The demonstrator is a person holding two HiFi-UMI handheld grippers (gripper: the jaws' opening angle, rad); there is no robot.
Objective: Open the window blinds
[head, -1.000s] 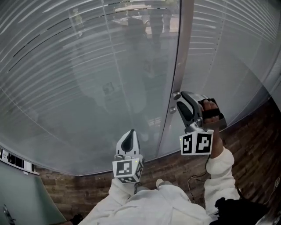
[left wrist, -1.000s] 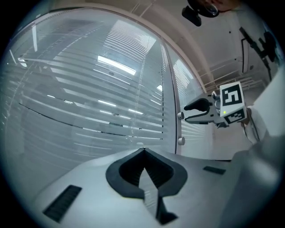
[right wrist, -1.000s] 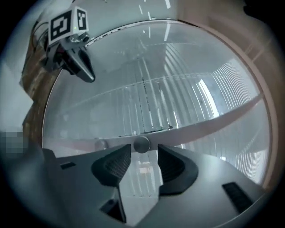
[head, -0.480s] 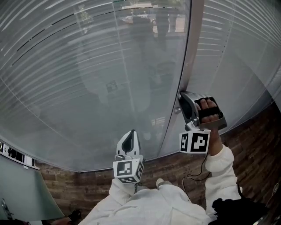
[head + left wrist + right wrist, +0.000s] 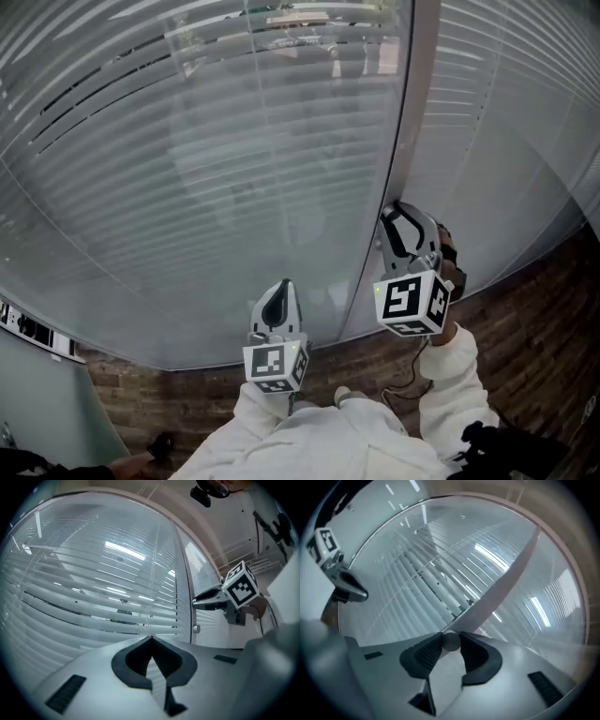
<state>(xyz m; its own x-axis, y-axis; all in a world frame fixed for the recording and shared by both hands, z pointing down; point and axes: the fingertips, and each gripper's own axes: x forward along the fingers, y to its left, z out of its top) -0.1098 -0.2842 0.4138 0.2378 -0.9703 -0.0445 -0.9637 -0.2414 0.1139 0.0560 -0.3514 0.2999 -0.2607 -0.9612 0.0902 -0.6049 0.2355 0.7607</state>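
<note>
White slatted blinds (image 5: pixel 234 141) hang behind glass, their slats partly tilted with dark gaps showing. My right gripper (image 5: pixel 388 221) is at the grey window post (image 5: pixel 412 112), level, and shut on a small round metal knob (image 5: pixel 451 642) that sits between its dark pads (image 5: pixel 425 652). In the left gripper view the right gripper (image 5: pixel 196 603) reaches the post from the right. My left gripper (image 5: pixel 280 284) points at the glass lower left of the post, touching nothing; its jaws (image 5: pixel 151 638) meet at the tips with nothing between them.
A second small knob (image 5: pixel 196 629) sits on the post just below the held one. More blinds (image 5: pixel 506 112) fill the pane right of the post. Brick-patterned flooring (image 5: pixel 534 309) runs along the foot of the window. A grey panel (image 5: pixel 37 412) stands at lower left.
The right gripper closed on the knob and rolled; its marker cube has turned and now hides the hand. The slats have tilted, showing more gaps. The left gripper stayed put.
</note>
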